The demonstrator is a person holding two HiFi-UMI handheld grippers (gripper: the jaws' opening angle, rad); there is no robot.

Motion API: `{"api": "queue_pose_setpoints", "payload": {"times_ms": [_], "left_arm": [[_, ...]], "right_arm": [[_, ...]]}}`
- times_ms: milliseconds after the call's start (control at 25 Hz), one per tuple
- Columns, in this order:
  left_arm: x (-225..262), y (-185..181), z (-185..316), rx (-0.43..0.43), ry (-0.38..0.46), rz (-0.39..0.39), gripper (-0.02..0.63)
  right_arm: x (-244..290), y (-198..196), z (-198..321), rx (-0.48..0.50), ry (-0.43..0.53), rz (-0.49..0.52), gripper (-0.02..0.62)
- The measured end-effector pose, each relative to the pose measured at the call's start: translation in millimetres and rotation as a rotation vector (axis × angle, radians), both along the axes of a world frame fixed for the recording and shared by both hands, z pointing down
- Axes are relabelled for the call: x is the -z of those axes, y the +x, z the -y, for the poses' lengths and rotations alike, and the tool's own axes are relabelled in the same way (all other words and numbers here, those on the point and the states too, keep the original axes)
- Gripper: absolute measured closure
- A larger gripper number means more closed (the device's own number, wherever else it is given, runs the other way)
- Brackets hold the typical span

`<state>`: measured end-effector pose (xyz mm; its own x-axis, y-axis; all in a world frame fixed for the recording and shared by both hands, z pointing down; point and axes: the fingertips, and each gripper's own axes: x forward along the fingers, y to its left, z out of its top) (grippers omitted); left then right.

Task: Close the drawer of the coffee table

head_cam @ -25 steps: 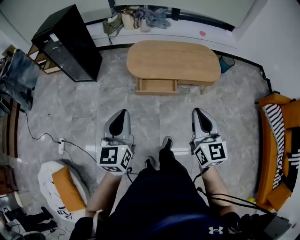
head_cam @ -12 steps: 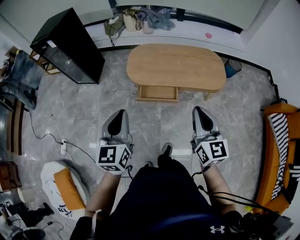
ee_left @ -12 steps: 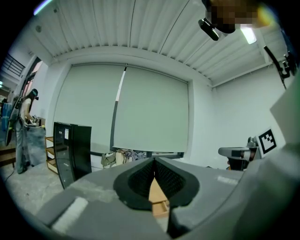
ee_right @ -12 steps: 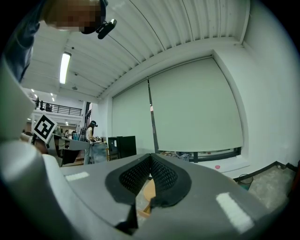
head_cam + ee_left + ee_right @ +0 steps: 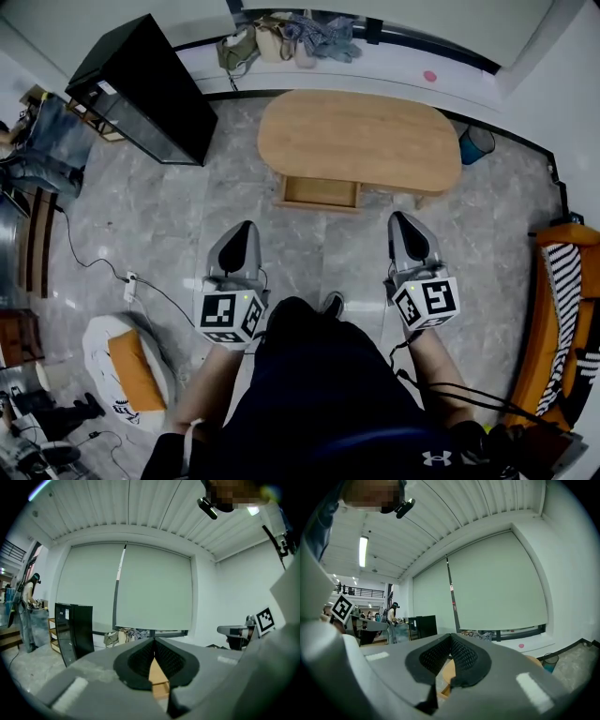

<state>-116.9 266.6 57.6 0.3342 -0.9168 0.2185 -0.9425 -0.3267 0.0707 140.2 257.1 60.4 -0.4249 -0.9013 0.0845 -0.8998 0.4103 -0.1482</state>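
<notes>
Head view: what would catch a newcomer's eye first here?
The oval wooden coffee table sits at top centre, with its drawer standing open on the near side. Below it the left claw and right claw, both shut and empty, point toward the table but are well short of it. A black cabinet stands at upper left.

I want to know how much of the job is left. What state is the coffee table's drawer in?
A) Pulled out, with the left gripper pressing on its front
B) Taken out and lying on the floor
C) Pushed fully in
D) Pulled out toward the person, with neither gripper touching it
D: the drawer juts out from under the coffee table, its inside showing, and the left gripper and right gripper are both well short of it.
</notes>
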Motion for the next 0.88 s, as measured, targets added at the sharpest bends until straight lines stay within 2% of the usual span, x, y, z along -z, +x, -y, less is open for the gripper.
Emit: {"api": "queue_pose_setpoints", "payload": {"times_ms": [440, 880], "left_arm": [[-21.5, -7.3, 60.0, -0.003, -0.023, -0.013, 0.603], [-44.2, -34.9, 171.5, -0.049, -0.065, -0.014, 0.603]], "right_arm": [[-18.6, -7.5, 53.3, -0.007, -0.029, -0.017, 0.592], [-37.4, -20.1, 146.3, -0.069, -0.094, -0.046, 0.592]]}}
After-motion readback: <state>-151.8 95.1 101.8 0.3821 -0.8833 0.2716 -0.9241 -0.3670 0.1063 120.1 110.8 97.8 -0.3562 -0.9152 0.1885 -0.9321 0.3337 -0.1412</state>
